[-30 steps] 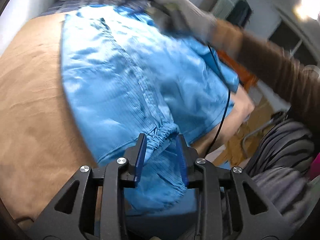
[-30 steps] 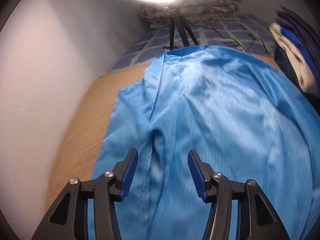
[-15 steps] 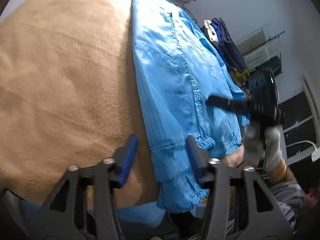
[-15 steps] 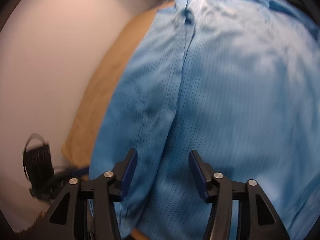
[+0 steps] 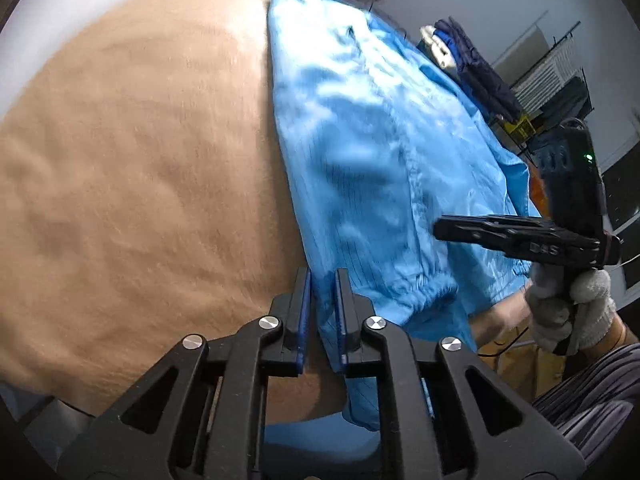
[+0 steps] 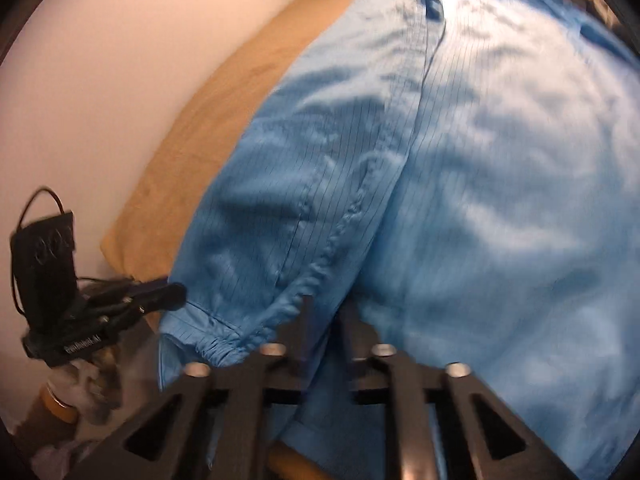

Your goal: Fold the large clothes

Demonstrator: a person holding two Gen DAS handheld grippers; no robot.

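A tan fleece blanket covers the work surface and fills the left of the left wrist view; in the right wrist view it shows as a strip along a pale wall. On its right part lies the blue striped garment, spread lengthwise away from the cameras, with its elastic-gathered cuffs at the near edge of the surface. Dark clothes are piled beyond the garment's far side. The left gripper stands at the garment's near left edge, its jaws closing, with a thin fold of blue cloth between the blue pads. The right gripper points down at the near hem close to the central seam, its jaws likewise closing with cloth bunched between them; whether the pads yet press on it cannot be told through the blur. A white-gloved hand holds the right gripper's handle.
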